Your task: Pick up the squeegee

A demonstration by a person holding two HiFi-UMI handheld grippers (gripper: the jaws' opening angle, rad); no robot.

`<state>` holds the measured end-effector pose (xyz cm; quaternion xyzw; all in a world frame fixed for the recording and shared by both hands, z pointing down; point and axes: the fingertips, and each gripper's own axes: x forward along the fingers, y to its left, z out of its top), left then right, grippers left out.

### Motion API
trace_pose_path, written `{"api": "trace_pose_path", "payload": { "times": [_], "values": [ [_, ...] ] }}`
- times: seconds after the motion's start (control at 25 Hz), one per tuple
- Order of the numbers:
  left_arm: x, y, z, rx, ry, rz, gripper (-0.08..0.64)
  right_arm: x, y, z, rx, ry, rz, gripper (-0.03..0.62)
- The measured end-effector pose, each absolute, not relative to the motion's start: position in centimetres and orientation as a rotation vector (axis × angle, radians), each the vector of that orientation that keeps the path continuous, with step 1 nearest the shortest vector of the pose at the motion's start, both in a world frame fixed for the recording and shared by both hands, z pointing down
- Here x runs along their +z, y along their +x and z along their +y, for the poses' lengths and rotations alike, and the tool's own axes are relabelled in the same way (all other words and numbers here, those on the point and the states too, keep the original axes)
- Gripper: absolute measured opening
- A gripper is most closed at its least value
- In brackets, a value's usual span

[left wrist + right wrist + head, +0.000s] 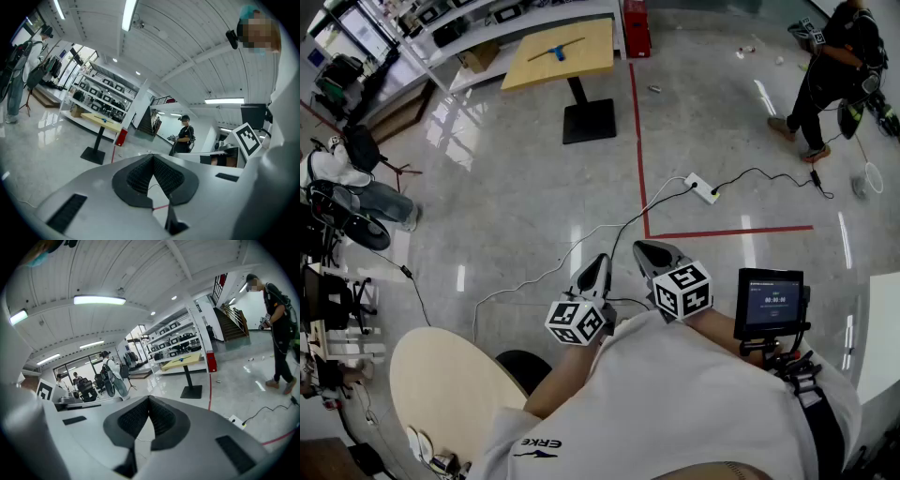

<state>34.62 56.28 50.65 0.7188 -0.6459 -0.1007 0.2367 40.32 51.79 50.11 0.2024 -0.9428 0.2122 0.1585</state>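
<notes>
Left gripper [153, 158]: jaws pressed together, the ribbed pads meeting at the tips, nothing between them. In the head view it [598, 267] sits close in front of the person's chest, its marker cube [578, 322] to the rear.

Right gripper [149, 398]: jaws likewise closed tip to tip and empty. In the head view it [652, 253] lies just beside the left one, at its 3 o'clock, with its own marker cube [682, 289] behind.

Both tools are held over bare polished floor, and neither touches anything.

Squeegee [555, 52]: blue, lying flat on the top of a yellow pedestal table [591, 42], well apart from both grippers, between 11 and 12 o'clock of them in the head view. It shows as a small blue mark on that table in the left gripper view [108, 121] and in the right gripper view [183, 358].

Surroundings, head view: a white power strip [701, 187] lies on the floor between 1 and 2 o'clock, with a white cable [572, 253] trailing from it back under the grippers. Red floor tape [637, 141] runs just right of the table's black base. A small mounted screen [772, 302] stands at 3 o'clock of the right gripper. A round beige tabletop [441, 384] is at 8 o'clock. A person in dark clothing [834, 66] stands far off between 1 and 2 o'clock.
</notes>
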Motion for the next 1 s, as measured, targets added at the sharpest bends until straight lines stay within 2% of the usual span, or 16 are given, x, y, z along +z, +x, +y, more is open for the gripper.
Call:
{"api": "trace_pose_path", "payload": {
  "times": [0.36,0.64,1.0],
  "values": [
    [50.5,34.5,56.1,-0.273,1.972,-1.771,0.005,50.0,39.9,51.8,0.580,0.553,-2.698,0.003],
    [51.9,29.6,59.4,-0.283,1.966,-1.770,0.005,51.2,35.2,54.9,0.592,0.553,-2.701,0.003],
    [51.6,29.1,60.1,-0.299,1.935,-1.797,0.005,50.9,35.0,55.2,0.619,0.536,-2.705,0.003]
  ]
}}
